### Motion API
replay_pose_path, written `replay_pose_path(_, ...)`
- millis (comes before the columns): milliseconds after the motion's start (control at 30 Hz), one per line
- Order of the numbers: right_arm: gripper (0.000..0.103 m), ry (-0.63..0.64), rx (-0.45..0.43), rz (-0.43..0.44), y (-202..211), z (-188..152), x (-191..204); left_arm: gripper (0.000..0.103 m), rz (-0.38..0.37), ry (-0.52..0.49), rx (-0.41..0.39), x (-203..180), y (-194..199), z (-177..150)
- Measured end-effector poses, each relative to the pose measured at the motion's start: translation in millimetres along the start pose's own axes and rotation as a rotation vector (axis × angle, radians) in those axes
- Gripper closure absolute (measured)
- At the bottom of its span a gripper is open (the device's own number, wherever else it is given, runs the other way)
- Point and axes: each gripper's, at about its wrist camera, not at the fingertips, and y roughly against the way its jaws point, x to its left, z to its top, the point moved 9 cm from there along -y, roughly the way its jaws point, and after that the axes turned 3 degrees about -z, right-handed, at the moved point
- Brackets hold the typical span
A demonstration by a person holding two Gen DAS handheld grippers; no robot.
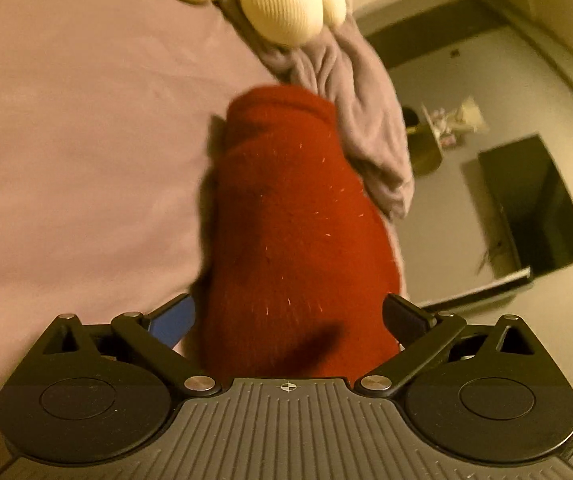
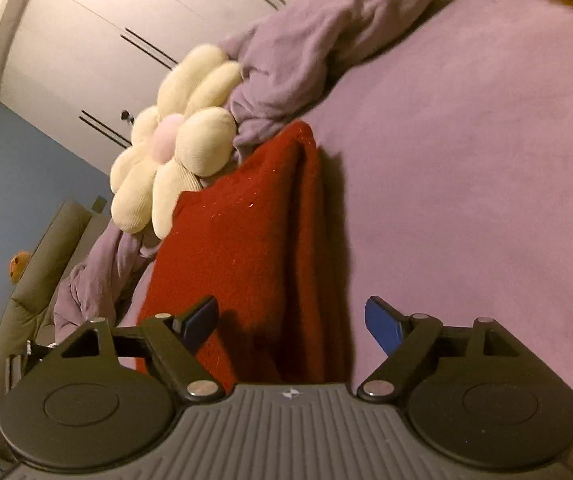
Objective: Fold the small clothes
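Observation:
A dark red knitted garment (image 1: 290, 216) lies folded in a long narrow stack on the purple bed sheet (image 1: 66, 140). In the left wrist view it runs from the camera up the middle of the picture. My left gripper (image 1: 290, 320) stands wide open, its fingers on either side of the near end, pads clear of the cloth. In the right wrist view the same red garment (image 2: 246, 248) lies left of centre, folded edges stacked on its right side. My right gripper (image 2: 292, 322) is open over its near end, not pressing on it.
A cream flower-shaped cushion (image 2: 174, 140) and a bunched purple blanket (image 2: 306, 52) lie just beyond the garment's far end. The bed's edge falls away to the floor, with a dark box (image 1: 534, 208) below. White wardrobe doors (image 2: 126, 28) stand behind the bed.

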Motion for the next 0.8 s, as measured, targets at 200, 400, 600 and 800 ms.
replay_pose_path(200, 0.029, -0.09, 0.065, 0.096, -41.5, 16.1, -12.1, 0.001, -0.023, -0.048, 0.011, -0.4, -50.6, 9.4)
replay_pose_path(400, 0.047, -0.115, 0.092, 0.148, -66.7, 18.1, -4.9, 0.009, -0.023, -0.077, 0.006, 5.2, -58.3, 14.1)
replay_pose_path(600, 0.061, -0.107, 0.08, 0.153, -71.5, 17.4, 6.7, 0.022, -0.061, -0.062, -0.007, 5.3, -52.9, 13.3)
replay_pose_path(800, 0.067, -0.059, 0.047, 0.159, -54.2, 17.0, 31.7, 0.027, -0.097, -0.043, -0.027, -2.8, -40.0, 8.8)
